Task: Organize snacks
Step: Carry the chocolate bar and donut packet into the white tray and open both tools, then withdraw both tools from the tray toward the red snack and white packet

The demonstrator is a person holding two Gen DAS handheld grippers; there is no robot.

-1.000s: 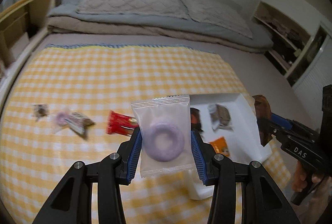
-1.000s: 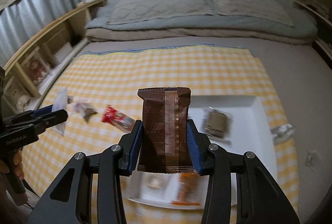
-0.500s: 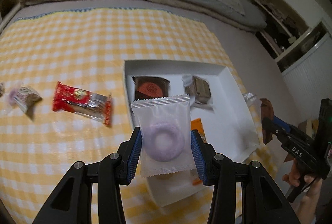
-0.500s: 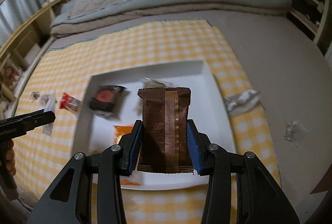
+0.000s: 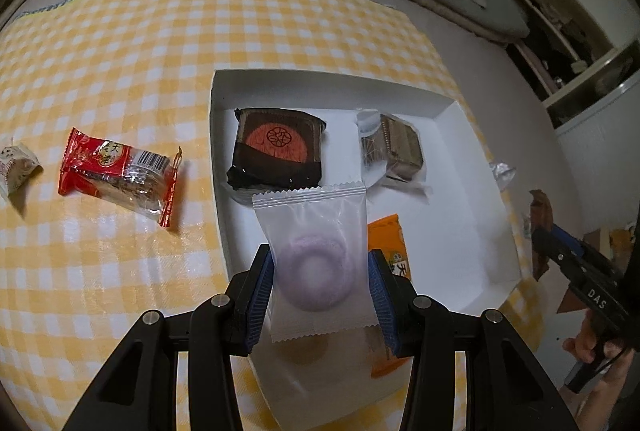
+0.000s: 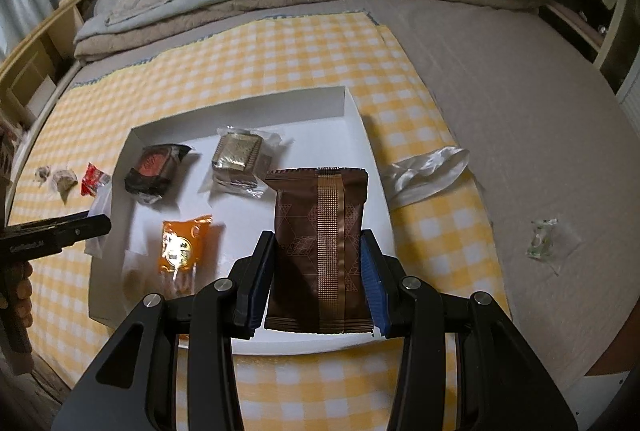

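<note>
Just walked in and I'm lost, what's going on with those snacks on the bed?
A person is sorting snacks into a white tray. The left gripper holds a clear packet with a purple ring over it; the right gripper holds a brown packet. A red packet lies outside on the checked cloth.

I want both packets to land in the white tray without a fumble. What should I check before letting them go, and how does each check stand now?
1. Left gripper shut on the frosted donut packet: ok.
2. Right gripper shut on the brown packet: ok.
3. Donut packet over the white tray: ok.
4. Brown packet over the tray's bare right part: ok.
5. Height above the tray floor: cannot tell.
6. Orange packet clear of the donut packet's drop spot: cannot tell; it lies close beside it.
</note>
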